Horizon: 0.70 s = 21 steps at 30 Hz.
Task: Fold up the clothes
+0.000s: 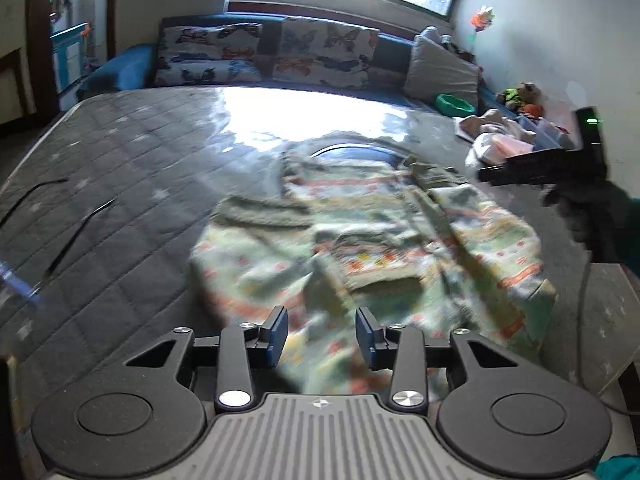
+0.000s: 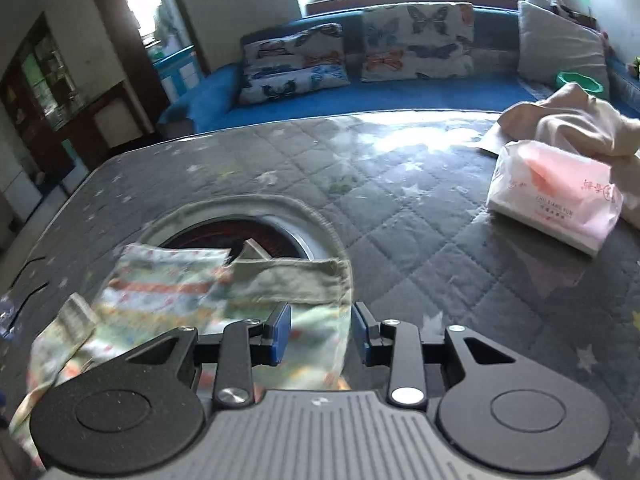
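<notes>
at the bottom of the left wrist view, the left tool [image 1: 322,334] stands with its blue pads apart. the patterned garment [image 1: 360,240] lies under and beyond them, and no cloth is pinched between the pads. at the bottom of the right wrist view, the right tool [image 2: 320,330] is likewise apart. the right-hand edge of the garment [image 2: 312,312] runs through the gap, but the pads do not appear to press on it.

the garment is spread on the table [image 1: 120,168], which carries a grey quilted cover. in the left wrist view it fills the centre and lower right of the frame, creased and partly doubled over itself. its far end overlaps a round opening [image 2: 256,240] in the cover. the right tool appears again at the right edge of the left wrist view [image 1: 540,164], blurred, near the far right corner of the cloth.

judged step: a fold has been laid and both tools are free of the cloth, between grasps.

next move, as a judgement: each tool must take a fresh corner or edge, closing fully on one layer set, then lift and carry together so that the fold lands square.

further off, at the right of the right wrist view, a pink-and-white packet [image 2: 556,200] and a beige cloth [image 2: 568,124] rest on the table, well apart from the garment. a blue sofa [image 2: 400,92] stands behind.
</notes>
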{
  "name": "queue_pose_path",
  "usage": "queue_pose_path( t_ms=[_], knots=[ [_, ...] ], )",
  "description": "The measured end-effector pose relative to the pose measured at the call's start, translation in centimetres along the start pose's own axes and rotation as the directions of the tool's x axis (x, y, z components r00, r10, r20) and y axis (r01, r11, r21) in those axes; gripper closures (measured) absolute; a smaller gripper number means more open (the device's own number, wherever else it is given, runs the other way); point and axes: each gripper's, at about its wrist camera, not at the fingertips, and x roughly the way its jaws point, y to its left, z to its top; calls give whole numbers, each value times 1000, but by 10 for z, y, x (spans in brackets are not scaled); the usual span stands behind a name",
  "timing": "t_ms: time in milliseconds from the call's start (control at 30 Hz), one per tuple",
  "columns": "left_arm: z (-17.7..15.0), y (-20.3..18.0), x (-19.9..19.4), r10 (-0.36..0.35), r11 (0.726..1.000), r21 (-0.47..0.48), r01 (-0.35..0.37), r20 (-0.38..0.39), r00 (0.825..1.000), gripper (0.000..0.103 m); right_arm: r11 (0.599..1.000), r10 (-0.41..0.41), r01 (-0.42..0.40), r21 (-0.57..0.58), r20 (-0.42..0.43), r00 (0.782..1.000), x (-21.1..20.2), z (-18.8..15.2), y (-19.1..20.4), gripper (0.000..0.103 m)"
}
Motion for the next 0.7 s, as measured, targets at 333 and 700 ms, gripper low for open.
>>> queue_pose_path(
  t_ms=[333, 700],
  knots=[
    [25, -35, 54, -100, 994, 32, 100, -5, 995, 58, 999, 4, -4, 35, -20, 1000, 37, 0, -2, 71],
    [26, -57, 97, -140, 989, 36, 142, -69, 988, 57, 995, 34, -33, 97, -10, 999, 39, -3, -10, 68]
  ],
)
